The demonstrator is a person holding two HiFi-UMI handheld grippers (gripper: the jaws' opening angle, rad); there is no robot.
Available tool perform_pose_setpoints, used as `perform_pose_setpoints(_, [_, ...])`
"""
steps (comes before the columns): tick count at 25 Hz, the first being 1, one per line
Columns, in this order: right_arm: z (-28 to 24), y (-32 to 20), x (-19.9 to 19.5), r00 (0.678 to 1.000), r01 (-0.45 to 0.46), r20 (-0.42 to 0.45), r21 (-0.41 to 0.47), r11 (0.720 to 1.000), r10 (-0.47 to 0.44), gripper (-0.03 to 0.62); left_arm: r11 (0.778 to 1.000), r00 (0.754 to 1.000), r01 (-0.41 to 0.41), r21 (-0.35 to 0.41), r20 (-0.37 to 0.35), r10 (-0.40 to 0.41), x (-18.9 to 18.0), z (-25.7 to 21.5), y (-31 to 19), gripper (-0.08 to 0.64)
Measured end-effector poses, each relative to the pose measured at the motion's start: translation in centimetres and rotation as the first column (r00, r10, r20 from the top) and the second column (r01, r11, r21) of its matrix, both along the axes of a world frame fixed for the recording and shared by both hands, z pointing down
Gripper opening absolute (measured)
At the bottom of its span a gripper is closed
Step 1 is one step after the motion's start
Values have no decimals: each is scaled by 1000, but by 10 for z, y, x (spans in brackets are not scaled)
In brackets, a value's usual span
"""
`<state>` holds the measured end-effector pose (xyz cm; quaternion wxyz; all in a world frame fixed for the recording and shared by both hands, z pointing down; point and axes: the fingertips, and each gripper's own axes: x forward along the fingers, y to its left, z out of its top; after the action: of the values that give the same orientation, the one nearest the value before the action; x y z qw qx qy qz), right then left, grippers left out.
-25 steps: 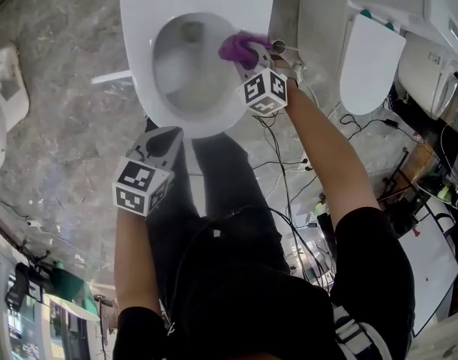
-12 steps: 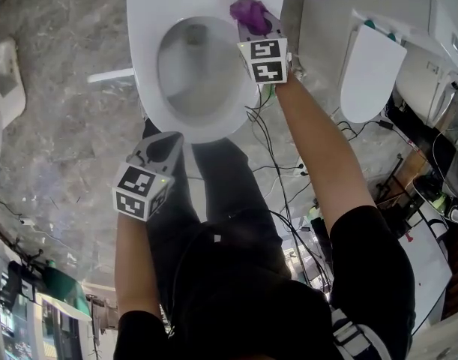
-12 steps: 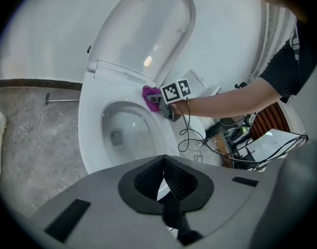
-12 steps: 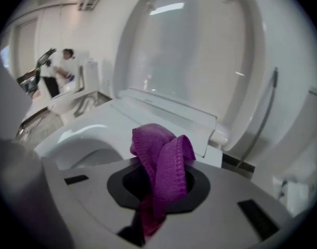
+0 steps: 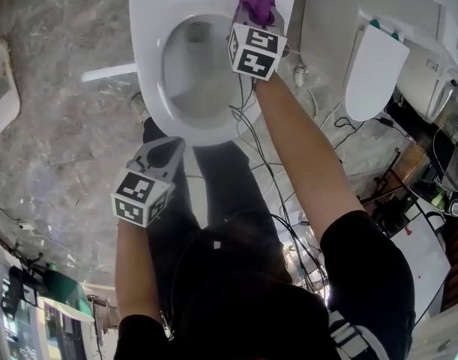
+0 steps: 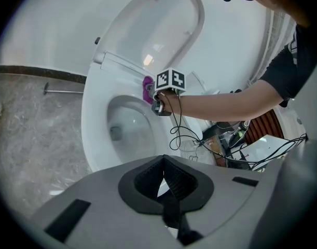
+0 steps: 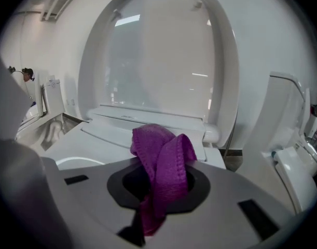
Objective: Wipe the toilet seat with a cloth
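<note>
A white toilet seat (image 5: 148, 66) rings the bowl, with its lid (image 6: 163, 30) raised against the wall. My right gripper (image 5: 252, 15) is shut on a purple cloth (image 5: 255, 0) and holds it at the back right of the seat (image 7: 85, 147), near the hinge. The bunched cloth (image 7: 161, 165) sticks up between the jaws, and from the left gripper view the cloth (image 6: 147, 90) sits against the seat's back edge. My left gripper (image 5: 167, 147) hangs shut and empty in front of the bowl's front rim, above the person's leg.
A second white toilet (image 5: 371, 66) stands close on the right. Loose cables (image 5: 277, 171) trail over the marbled floor (image 5: 56, 141) beside the bowl. A white pipe (image 5: 109, 72) lies left of the toilet. Clutter (image 5: 431, 193) fills the far right.
My right gripper has carried the purple cloth from the right side of the seat back along it to the rear right near the hinge. The left gripper has barely moved.
</note>
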<state>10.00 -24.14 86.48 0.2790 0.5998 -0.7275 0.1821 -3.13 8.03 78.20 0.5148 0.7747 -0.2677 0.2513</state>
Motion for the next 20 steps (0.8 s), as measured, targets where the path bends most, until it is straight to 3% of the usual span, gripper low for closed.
perform_pose_setpoints(8, [1,-5,-68,998,-5,66,26,1000,3,54,1000,1000,8,-7,-15,-8,-56,5,-3,8])
perform_pose_setpoints(15, [-2,-5,-157,986,148,69,29,989,-150,54,999,999,42,3,-14,-42,-110,12,-8,8])
perform_pose_setpoints(20, [-4,-1,-211,953,302,-12,22,953,-302,54,996,996,89,11,3,-89,-145,21,-15,8])
